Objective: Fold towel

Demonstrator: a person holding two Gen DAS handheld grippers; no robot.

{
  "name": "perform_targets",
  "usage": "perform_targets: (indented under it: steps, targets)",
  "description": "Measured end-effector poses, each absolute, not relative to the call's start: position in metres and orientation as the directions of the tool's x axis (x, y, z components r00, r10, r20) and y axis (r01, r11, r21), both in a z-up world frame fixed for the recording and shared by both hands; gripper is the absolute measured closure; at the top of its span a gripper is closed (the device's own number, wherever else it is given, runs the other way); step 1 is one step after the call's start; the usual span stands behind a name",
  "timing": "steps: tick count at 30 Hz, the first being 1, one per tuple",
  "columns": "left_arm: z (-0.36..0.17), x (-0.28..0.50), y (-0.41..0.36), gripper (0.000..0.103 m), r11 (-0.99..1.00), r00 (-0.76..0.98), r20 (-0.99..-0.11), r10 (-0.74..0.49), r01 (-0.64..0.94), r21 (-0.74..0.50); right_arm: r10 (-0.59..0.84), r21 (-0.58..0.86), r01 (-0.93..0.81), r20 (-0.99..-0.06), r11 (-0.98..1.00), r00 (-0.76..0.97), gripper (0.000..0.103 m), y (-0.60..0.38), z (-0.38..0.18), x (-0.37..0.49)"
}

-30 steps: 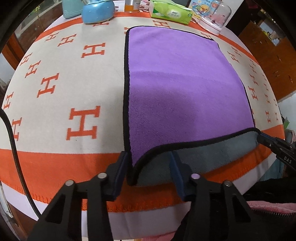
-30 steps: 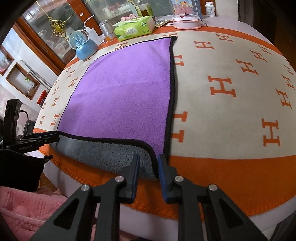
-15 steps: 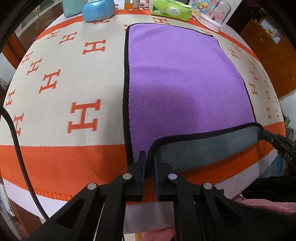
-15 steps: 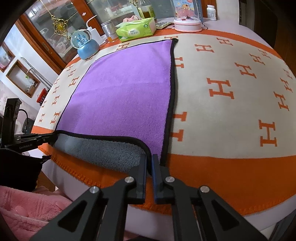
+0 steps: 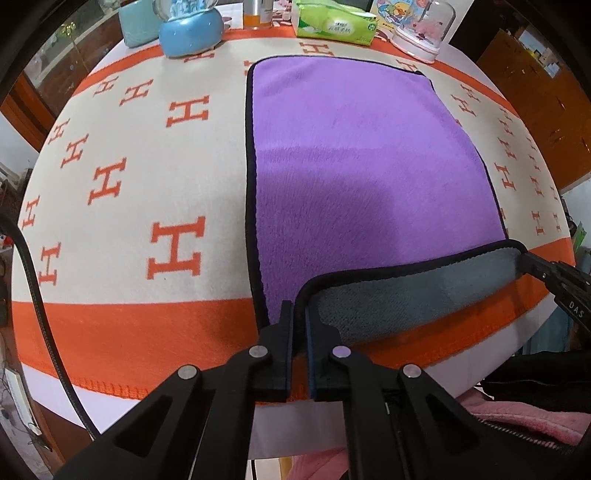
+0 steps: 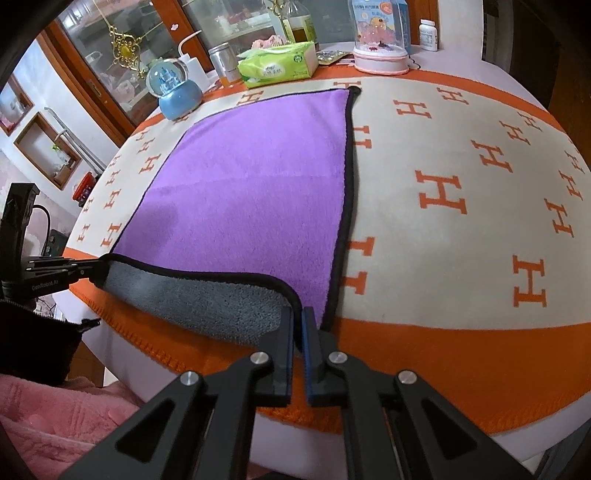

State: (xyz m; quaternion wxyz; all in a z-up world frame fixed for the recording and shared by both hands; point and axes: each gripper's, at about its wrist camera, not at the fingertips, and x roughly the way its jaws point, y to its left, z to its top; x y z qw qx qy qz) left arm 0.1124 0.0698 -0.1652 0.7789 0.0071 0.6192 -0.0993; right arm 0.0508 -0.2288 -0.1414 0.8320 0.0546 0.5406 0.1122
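Purple square microfibre towel with black piping [image 5: 369,177] [image 6: 251,192] spread flat on the cream blanket with orange H letters and an orange border [image 5: 147,184] [image 6: 461,184], right in the middle of the table. Near edge peeled up and rolled back, grey underside [image 5: 402,299] [image 6: 207,295] on show along the whole front strip. Far half lying smooth, far corners flat.

Left gripper [image 5: 299,317] pinched tight on the near left corner, jaws almost together with only the black hem between them. Right gripper [image 6: 297,317] clamped just the same on the near right corner, hem caught in a narrow slit. Each claw visible from the other's camera too: right one [image 5: 554,273] at the end of the grey strip, left one [image 6: 62,271] at the opposite end. Lifted edge stretched between the two, sagging slightly in the middle, hanging just above the orange border.

Beyond the towel, along the back of the table: blue snow globe with a castle [image 5: 190,26] [image 6: 177,88], green pack of tissues [image 5: 334,22] [image 6: 279,64], pink-based glass dome [image 5: 421,33] [image 6: 380,48], metal can [image 6: 223,61]. Pink fleece [image 6: 55,417] down at the near side.
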Motion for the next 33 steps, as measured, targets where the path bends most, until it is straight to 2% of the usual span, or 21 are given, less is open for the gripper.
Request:
perform_targets:
  steps: [14,22,33]
  targets:
    - [-0.094,0.139,0.064,0.1,0.977,0.325,-0.938,-0.122,0.206,-0.056,0.246,0.178,-0.179,-0.827,0.968,0.506,0.099,-0.228,-0.081,0.08]
    - [-0.051,0.175,0.055,0.1,0.975,0.435,-0.893,-0.114,0.221,-0.017,0.233,0.143,-0.198,-0.78,0.97,0.581,0.099,-0.229,-0.049,0.112]
    - [-0.038,0.235,0.055,0.1,0.978,0.516,-0.85,-0.106,0.206,0.003,0.177,0.09,-0.163,-0.729,0.982,0.662,0.099,-0.232,-0.038,0.168]
